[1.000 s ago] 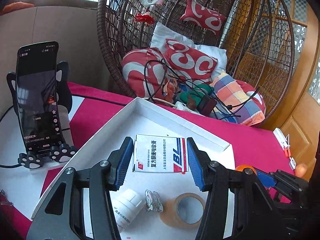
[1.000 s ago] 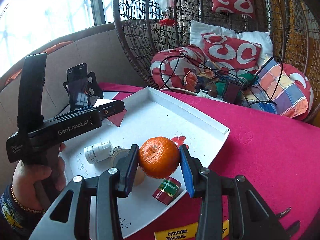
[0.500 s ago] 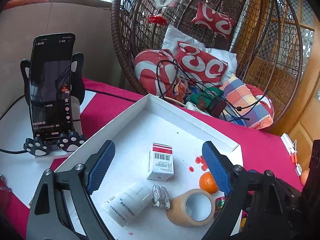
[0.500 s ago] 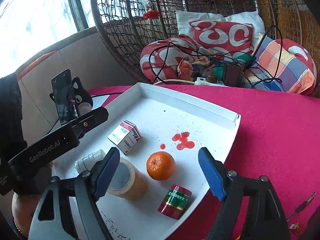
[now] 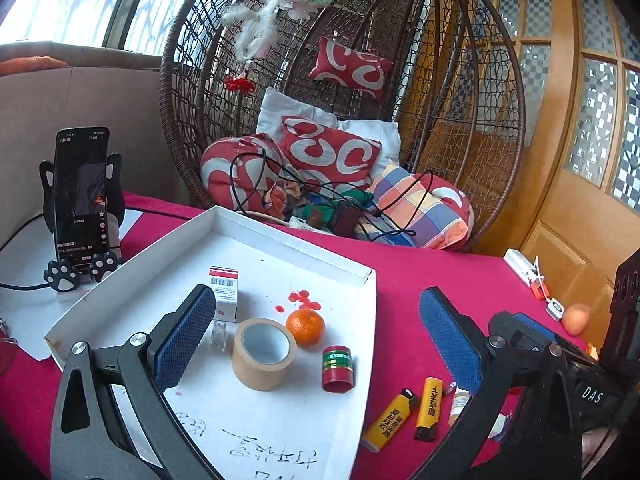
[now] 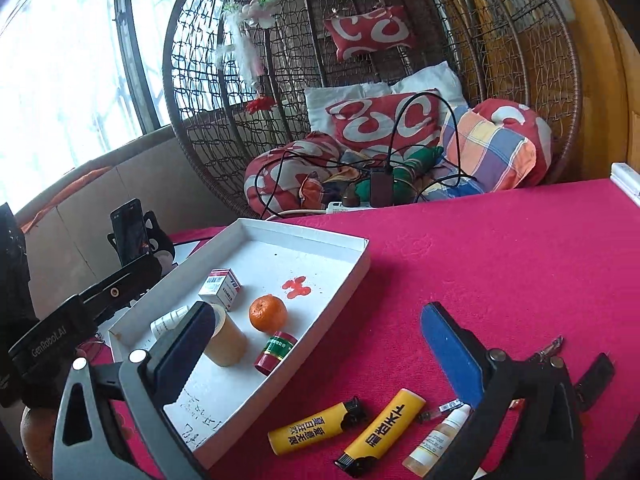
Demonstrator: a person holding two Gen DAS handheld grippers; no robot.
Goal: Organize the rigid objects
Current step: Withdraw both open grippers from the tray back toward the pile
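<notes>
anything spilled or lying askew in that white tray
Yes: red blotches stain the white tray floor beside the orange, like spilled liquid. The small red can lies on its side in the right wrist view.

red-clothed table [image 6: 500, 280], white tray [image 6: 352, 280], two yellow lighters [image 6: 316, 428], small dropper bottle [image 6: 436, 440], phone stand [image 5: 64, 276]

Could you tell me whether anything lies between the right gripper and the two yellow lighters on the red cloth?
Nothing visible does. The right gripper stands open with bare red cloth under it, and the two yellow lighters lie uncovered just below, beside the white tray. A small dropper bottle lies right of them.
</notes>
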